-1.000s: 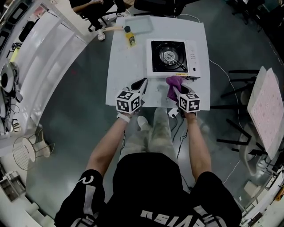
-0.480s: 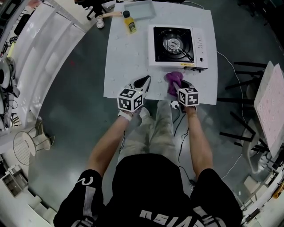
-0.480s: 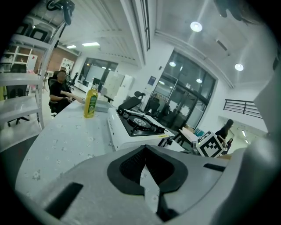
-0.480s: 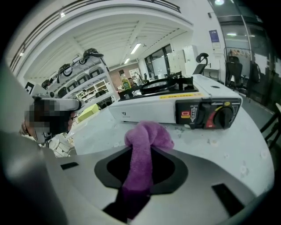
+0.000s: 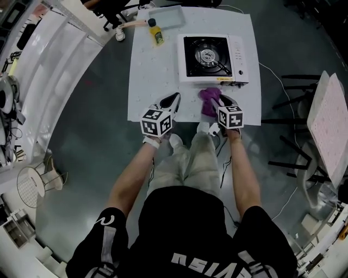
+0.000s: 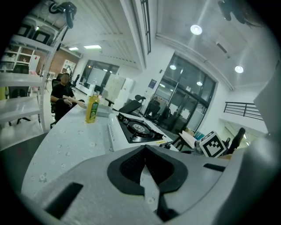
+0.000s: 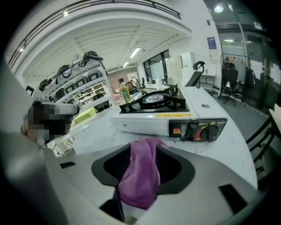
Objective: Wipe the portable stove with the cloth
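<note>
The portable stove [image 5: 209,57] sits on the white table [image 5: 152,76], its black burner top and knob panel also in the right gripper view [image 7: 153,110] and the left gripper view [image 6: 136,128]. A purple cloth [image 5: 209,101] lies just in front of the stove. It runs between the jaws of my right gripper [image 5: 222,101], which are opening; the cloth [image 7: 140,176] hangs loosely there with dark gaps beside it. My left gripper [image 5: 175,98] hovers over the table's near edge left of the cloth, its tips [image 6: 145,148] together and holding nothing.
A yellow bottle [image 5: 157,34] and a pale tray [image 5: 166,16] stand at the table's far end. A person sits beyond the bottle [image 6: 61,94]. A folded pink-white panel [image 5: 326,130] and chairs stand to the right. Cables trail on the floor near my legs.
Both grippers have sunk a little toward the table's near edge. The right jaws have spread apart around the cloth.
</note>
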`<state>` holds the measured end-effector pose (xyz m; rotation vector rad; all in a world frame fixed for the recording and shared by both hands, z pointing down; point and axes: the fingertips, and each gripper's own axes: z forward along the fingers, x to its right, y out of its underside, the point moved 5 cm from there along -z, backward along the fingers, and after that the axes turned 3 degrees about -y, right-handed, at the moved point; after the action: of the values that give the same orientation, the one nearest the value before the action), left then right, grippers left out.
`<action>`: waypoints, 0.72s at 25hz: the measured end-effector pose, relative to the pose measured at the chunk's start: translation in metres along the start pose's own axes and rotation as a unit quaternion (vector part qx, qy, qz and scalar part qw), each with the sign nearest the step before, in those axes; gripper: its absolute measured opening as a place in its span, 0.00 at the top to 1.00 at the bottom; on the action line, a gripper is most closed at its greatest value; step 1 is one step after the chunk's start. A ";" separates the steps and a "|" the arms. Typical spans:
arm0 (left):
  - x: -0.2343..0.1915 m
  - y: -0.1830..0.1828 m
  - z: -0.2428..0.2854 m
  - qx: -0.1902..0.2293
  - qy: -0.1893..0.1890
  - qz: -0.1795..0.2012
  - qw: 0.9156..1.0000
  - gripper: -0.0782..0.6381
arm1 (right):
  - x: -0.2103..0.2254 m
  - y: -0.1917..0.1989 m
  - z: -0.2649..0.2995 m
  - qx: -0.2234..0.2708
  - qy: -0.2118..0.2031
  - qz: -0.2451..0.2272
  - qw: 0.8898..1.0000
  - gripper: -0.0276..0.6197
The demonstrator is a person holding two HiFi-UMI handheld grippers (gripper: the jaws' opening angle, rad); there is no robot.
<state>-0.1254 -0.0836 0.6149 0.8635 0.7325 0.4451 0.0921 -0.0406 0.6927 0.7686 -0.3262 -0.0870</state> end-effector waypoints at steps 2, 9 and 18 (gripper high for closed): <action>0.009 -0.008 -0.006 0.006 0.004 -0.001 1.000 0.88 | -0.002 -0.009 -0.018 0.014 0.007 0.000 1.000 0.72; 0.030 -0.045 -0.028 0.031 0.007 0.008 0.999 0.88 | -0.014 -0.064 -0.069 0.073 0.010 -0.015 0.997 0.73; 0.071 -0.093 -0.025 0.071 -0.013 0.030 0.997 0.88 | 0.010 -0.123 -0.127 0.134 -0.003 -0.051 0.990 0.88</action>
<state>-0.0903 -0.0806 0.5007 1.0258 0.7221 0.4375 0.1471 -0.0462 0.5244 1.0521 -0.3078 -0.1433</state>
